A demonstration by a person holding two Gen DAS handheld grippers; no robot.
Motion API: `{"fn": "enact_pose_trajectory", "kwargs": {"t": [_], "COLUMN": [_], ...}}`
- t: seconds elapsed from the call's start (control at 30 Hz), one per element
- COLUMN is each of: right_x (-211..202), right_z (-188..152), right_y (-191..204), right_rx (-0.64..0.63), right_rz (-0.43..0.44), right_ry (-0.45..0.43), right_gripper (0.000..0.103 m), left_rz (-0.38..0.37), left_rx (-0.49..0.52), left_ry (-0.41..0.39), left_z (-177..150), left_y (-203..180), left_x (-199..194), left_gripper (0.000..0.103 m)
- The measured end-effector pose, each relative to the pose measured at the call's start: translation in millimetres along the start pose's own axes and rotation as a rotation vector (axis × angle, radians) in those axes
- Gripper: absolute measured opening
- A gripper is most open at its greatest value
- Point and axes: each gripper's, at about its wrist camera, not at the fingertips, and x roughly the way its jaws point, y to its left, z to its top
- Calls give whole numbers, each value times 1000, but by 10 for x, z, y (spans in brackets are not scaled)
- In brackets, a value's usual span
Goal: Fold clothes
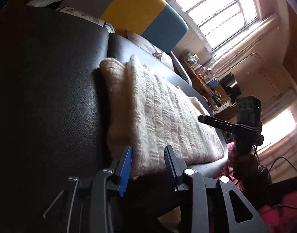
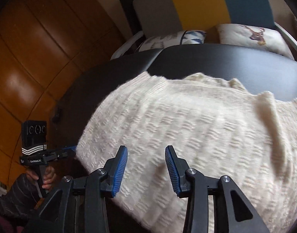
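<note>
A black leather surface, padded and split by a seam, filled most of both views and carried everything else. On it lay the cream knitted sweater, folded into a long thick slab with a rolled edge along the side towards the leather's broad bare part; in the right wrist view its ribbed knit spread wide under the camera, a raised crease running down its right-hand side. Behind the leather stood a panel in grey, yellow and teal, with two printed cushions leaning at its foot. Bright windows lit the far wall, above a cluttered shelf.

The left gripper sat low at the sweater's near end, its jaws apart, the blue-padded one touching the knit's folded edge and the other over the fabric. The right gripper hovered over the sweater's near part, jaws spread wide with nothing between them; I could not tell whether its tips touched the wool. A hand gripped the left tool's handle
</note>
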Motion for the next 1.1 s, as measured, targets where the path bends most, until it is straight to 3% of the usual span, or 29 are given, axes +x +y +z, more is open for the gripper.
{"fn": "enact_pose_trajectory", "kwargs": {"t": [0.07,0.1,0.13,0.2,0.3,0.37,0.47,0.57,0.63,0.8,0.83,0.87,0.9,0.97,1.07,1.1], "right_x": [195,263,308,387,404,403,403,390,375,381,379,378,379,376,422,423], "right_z": [127,168,182,197,111,83,49,32,22,18,18,20,27,27,58,57], "right_y": [70,60,34,-21,-100,-108,-110,-161,-185,-214,-222,-229,-229,-231,-238,-234], "right_rx": [-26,-26,-22,-15,2,11,15,33,42,46,47,48,49,43,27,25], "right_rz": [-30,-52,-84,-139,-128,-129,-121,-92,-78,-49,-41,-33,-26,-19,-23,-25], "right_ry": [47,63,74,93,59,36,22,7,-3,-12,-16,-20,-23,-22,-25,-26], "right_gripper": [41,41,41,40,39,39,41,41,42,41,41,41,42,41,41,41], "left_rz": [-37,-46,-42,-30,53,62,4,-4,-10,-18,-19,-19,-13,-5,13,53], "left_rx": [-19,-22,-8,16,23,-19,-53,-52,-29,52,59,66,73,79,10,9], "left_ry": [20,33,34,44,102,107,18,-102,-120,37,68,100,98,73,56,56], "left_z": [36,41,15,-63,-216,-294,-248,-10,180,501,519,538,498,423,249,217], "left_y": [70,82,69,65,160,228,201,156,134,42,25,8,-31,-84,75,99], "left_x": [66,92,54,-39,-93,-108,-294,-431,-373,129,232,335,347,293,107,108], "left_gripper": [32,12,5,5,0,0,0,20,50,54,49,35,7,5,5,6]}}
